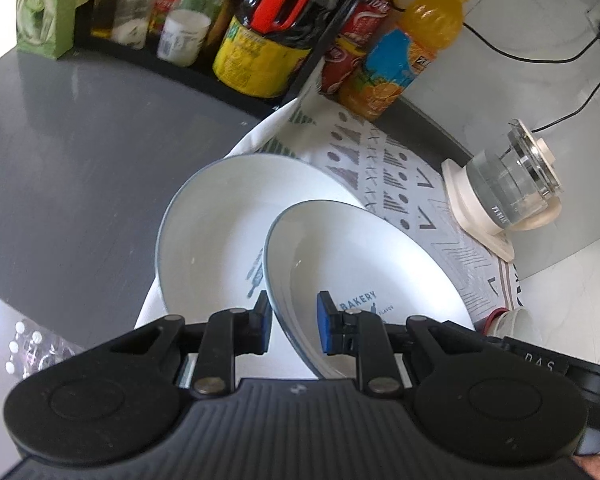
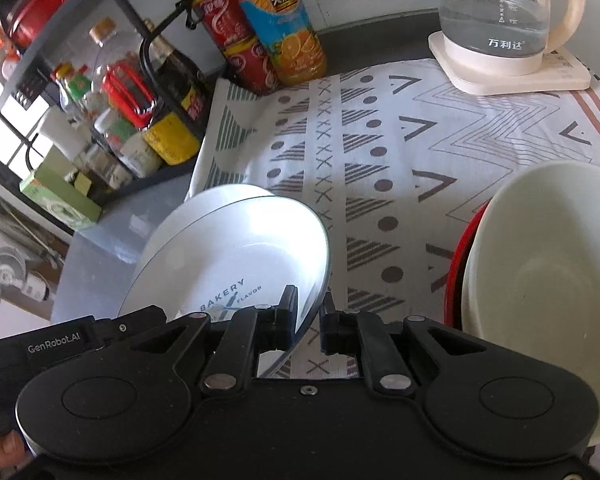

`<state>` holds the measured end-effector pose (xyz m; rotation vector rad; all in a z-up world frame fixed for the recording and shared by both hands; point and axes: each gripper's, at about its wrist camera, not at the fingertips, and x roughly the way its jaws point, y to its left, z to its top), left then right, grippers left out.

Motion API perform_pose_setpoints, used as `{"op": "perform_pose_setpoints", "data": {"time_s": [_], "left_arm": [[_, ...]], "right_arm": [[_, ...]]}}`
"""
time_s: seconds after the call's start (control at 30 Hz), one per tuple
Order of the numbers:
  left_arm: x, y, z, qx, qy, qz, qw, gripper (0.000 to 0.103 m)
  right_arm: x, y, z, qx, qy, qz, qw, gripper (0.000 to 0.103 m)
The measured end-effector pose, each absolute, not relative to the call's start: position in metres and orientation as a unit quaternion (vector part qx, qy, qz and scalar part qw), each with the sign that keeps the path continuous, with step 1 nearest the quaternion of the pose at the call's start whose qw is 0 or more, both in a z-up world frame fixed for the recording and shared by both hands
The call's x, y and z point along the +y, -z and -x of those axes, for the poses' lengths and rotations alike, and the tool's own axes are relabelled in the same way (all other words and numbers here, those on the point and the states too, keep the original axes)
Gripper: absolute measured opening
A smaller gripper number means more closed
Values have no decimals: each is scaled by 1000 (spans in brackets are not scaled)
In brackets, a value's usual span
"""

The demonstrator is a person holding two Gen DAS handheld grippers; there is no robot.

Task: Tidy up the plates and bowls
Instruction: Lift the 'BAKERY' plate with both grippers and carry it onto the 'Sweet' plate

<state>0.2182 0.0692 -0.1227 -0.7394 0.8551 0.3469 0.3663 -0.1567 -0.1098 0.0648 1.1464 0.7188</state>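
Here I am in the middle of stacking the plates. The upper plate [image 1: 364,272], white with a thin blue rim and the word BAKERY printed inside, is tilted, and both of my tools are at its near rim. My left hand-held gripper [image 1: 294,322] has its blue pads on the two sides of the rim, one outside and one inside the plate; a gap shows between the pads and the rim, so I judge that it brackets the rim and does not pinch it firmly. My right hand-held gripper [image 2: 309,320] sits on the other edge of the same plate, its fingers narrow with the rim passing between them; whether they really press it I cannot tell.

Under and behind this plate lies a second white plate [image 1: 216,220] of the same kind, flat on the patterned cloth [image 1: 384,160] at the edge of the grey table [image 1: 68,132]. The tilted plate overlaps it only partly. In the right view, a pale green bowl [image 2: 548,280] stands in a red bowl [image 2: 458,268], so I think the bowls are already nested.

The next move, as I judge it, calls for lowering the tilted plate level and sliding it toward the far side until its rim lines up with the lower one, then opening both tools. The risk is that the plate slips from a loose hold and knocks the lower plate.
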Motion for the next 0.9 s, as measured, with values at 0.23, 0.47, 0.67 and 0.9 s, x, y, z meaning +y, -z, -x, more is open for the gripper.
{"op": "perform_pose_setpoints", "data": {"time_s": [0.23, 0.47, 0.67, 0.9], "left_arm": [[78, 137, -212, 394, -167, 361, 828, 21], [86, 155, -210, 385, -177, 387, 819, 21], [90, 164, -207, 382, -180, 396, 815, 21], [92, 167, -214, 385, -186, 386, 817, 22]], "right_arm": [[-141, 110, -356, 525, -335, 8, 783, 12], [-123, 115, -348, 518, -327, 55, 788, 13], [-112, 122, -344, 519, -318, 76, 790, 13], [-101, 130, -348, 525, -291, 76, 796, 14]]}}
